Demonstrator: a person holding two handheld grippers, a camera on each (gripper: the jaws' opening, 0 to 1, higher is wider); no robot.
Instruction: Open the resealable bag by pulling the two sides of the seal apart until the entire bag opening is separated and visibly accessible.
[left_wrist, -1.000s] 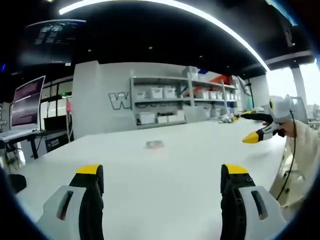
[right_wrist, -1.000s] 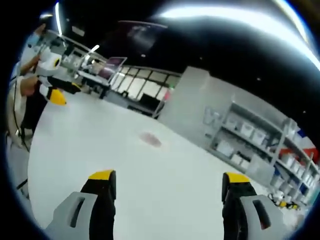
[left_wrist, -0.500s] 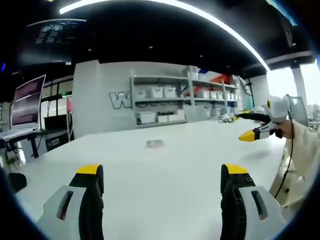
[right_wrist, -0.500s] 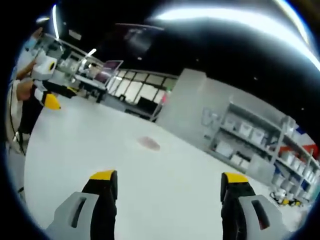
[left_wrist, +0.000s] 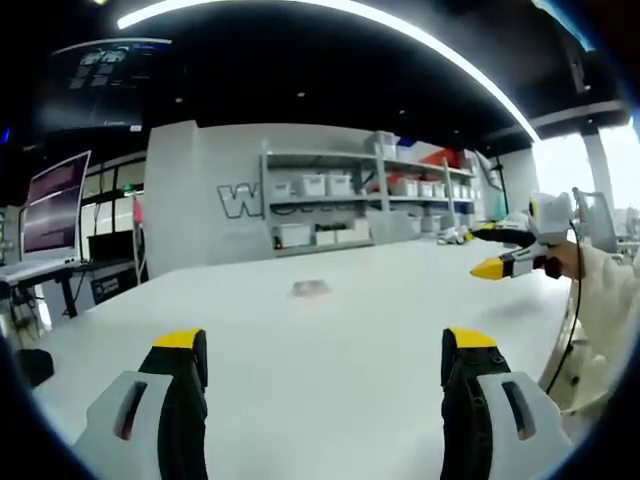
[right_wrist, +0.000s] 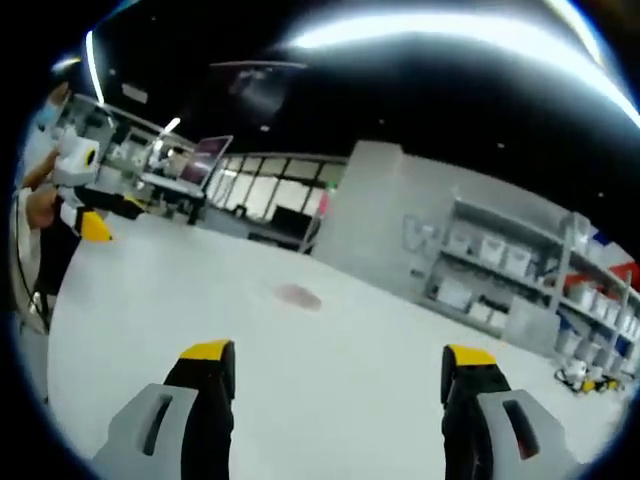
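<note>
A small resealable bag (left_wrist: 311, 288) with something reddish in it lies flat on the white table (left_wrist: 330, 340), far ahead of both grippers; in the right gripper view the bag (right_wrist: 297, 295) is a faint pinkish patch. My left gripper (left_wrist: 325, 345) is open above the near table, nothing between its yellow-tipped fingers. My right gripper (right_wrist: 340, 357) is likewise open and holds nothing. In the left gripper view the right gripper (left_wrist: 500, 250) shows at the right, held up by a hand. In the right gripper view the left gripper (right_wrist: 85, 215) shows at the far left.
Shelves with white bins (left_wrist: 340, 205) stand behind the table's far edge. A monitor (left_wrist: 55, 205) and desk stand at the left. A person's sleeve (left_wrist: 605, 300) is at the right edge. Glass partitions and desks (right_wrist: 230, 190) lie beyond the table.
The right gripper has risen slightly and levelled out, so its view rolled nearer to level. The left gripper and the bag have not moved.
</note>
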